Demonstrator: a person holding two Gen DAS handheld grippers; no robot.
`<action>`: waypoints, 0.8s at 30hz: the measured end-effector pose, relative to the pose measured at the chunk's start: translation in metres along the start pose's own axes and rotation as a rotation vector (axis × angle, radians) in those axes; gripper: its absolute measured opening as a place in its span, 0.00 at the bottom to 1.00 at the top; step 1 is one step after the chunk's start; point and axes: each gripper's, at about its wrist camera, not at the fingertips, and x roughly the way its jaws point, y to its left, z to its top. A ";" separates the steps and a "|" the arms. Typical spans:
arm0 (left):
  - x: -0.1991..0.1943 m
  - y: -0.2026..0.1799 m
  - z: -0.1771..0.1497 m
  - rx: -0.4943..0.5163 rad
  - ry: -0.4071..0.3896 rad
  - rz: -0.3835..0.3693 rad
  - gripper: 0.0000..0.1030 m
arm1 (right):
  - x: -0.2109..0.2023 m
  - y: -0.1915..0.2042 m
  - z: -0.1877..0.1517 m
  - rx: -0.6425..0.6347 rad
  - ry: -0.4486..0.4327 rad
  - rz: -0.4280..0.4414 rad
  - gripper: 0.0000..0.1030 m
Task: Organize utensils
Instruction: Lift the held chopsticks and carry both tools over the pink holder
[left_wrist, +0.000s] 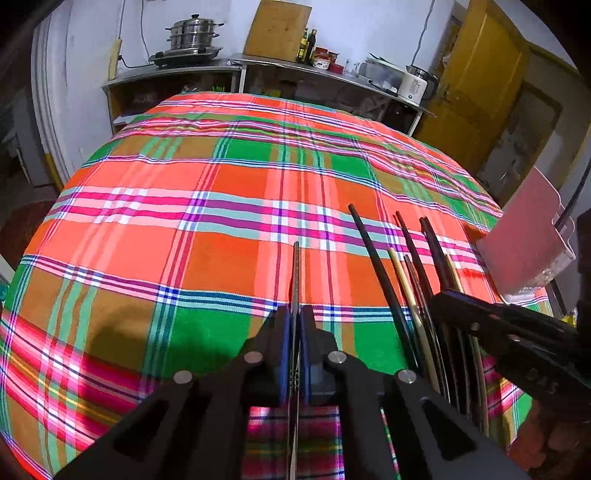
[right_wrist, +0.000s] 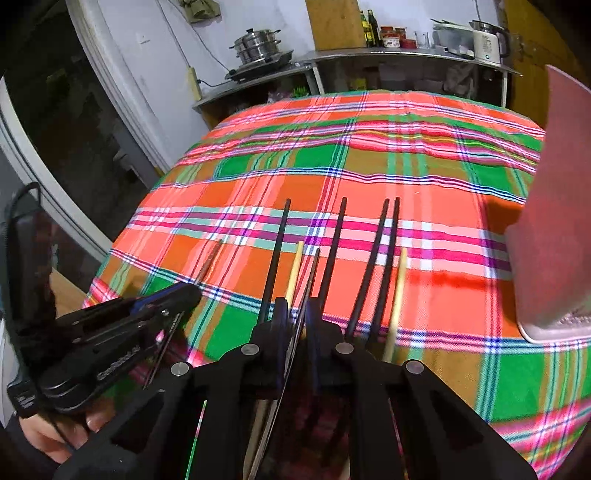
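My left gripper (left_wrist: 295, 321) is shut on one thin dark metal chopstick (left_wrist: 296, 273) that points forward over the plaid tablecloth (left_wrist: 207, 206). My right gripper (right_wrist: 295, 314) is shut on a thin dark chopstick (right_wrist: 312, 273) inside a bundle of several black and pale wooden chopsticks (right_wrist: 373, 258). The same bundle shows in the left wrist view (left_wrist: 406, 280), to the right of my left gripper, with the right gripper (left_wrist: 509, 332) around it. The left gripper also shows at the left of the right wrist view (right_wrist: 147, 314). What holds the bundle's lower ends is hidden.
A pink plastic utensil holder (left_wrist: 524, 236) stands at the table's right edge, also in the right wrist view (right_wrist: 554, 221). Behind the table is a steel counter (left_wrist: 236, 64) with a steamer pot (left_wrist: 192, 37), bottles, jars and a kettle (right_wrist: 487, 40). A yellow door (left_wrist: 480, 74) is at the right.
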 end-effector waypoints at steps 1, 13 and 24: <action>0.000 0.001 0.001 -0.007 0.003 -0.007 0.07 | 0.002 0.000 0.001 0.000 0.005 -0.002 0.09; 0.013 -0.009 0.017 0.093 0.049 0.001 0.10 | 0.021 0.002 0.010 -0.007 0.042 -0.047 0.07; 0.010 -0.011 0.027 0.119 0.062 0.004 0.05 | 0.011 0.004 0.014 0.001 0.021 -0.025 0.05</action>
